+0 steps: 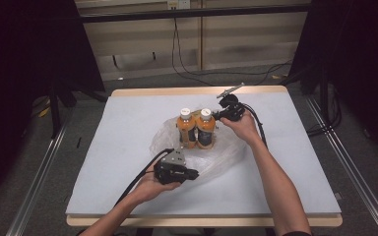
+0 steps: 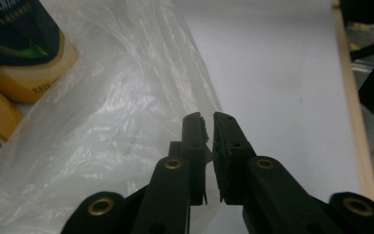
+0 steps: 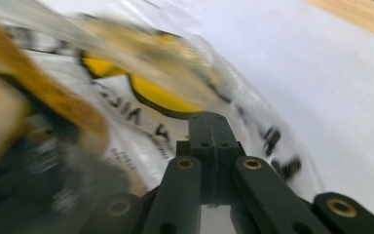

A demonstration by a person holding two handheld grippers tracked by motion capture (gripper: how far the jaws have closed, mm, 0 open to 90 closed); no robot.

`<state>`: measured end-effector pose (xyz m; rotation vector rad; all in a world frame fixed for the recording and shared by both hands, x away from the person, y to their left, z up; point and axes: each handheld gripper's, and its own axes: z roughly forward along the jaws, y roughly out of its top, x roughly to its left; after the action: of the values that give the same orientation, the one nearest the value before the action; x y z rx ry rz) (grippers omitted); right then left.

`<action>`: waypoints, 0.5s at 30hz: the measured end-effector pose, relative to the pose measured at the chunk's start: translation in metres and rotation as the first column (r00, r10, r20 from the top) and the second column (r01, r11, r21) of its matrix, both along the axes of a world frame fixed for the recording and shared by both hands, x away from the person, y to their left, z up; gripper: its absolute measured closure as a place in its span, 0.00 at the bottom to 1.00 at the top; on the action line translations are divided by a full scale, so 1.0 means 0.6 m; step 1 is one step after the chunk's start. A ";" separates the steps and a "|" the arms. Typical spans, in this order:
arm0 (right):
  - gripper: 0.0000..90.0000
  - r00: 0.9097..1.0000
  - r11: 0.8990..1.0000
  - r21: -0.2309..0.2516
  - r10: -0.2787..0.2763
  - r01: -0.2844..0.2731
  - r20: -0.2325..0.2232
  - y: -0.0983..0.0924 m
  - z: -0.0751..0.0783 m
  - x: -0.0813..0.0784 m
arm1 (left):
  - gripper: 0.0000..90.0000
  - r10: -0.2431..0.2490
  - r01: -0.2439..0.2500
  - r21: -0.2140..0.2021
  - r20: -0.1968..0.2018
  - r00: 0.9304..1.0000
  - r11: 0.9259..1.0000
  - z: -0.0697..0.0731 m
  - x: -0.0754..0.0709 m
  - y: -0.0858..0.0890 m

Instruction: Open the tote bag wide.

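Observation:
Two orange juice bottles with white caps, one on the left [image 1: 187, 129] and one on the right [image 1: 206, 129], stand side by side on a crumpled clear plastic bag [image 1: 229, 153] at mid-table. My left gripper [image 1: 194, 173] lies at the bag's near edge; in its own view the left gripper [image 2: 208, 117] shows a narrow gap between its jaws, with bag film [image 2: 102, 122] under the tips and a bottle [image 2: 24, 53] at upper left. My right gripper [image 1: 215, 116] sits beside the right bottle's shoulder. In the blurred right gripper view, the right gripper [image 3: 209, 117] has its jaws pressed together over printed film [image 3: 272, 141].
The pale mat [image 1: 128, 123] covers a wooden table whose edge [image 1: 202, 220] runs along the near side. Cables trail from both grippers. Dark stands and floor cables surround the table beyond its far edge.

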<state>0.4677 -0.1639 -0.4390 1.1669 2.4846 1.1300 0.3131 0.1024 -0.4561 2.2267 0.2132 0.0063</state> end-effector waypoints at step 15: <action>0.58 0.986 0.993 0.119 -0.041 0.022 0.163 -0.067 0.040 -0.108 | 0.49 0.108 -0.106 -0.137 0.014 0.994 0.985 0.029 -0.023 0.031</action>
<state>0.4028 -0.2040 -0.4151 1.0889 2.2965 1.3215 0.2995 0.1210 -0.4388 2.0763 0.3125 0.0716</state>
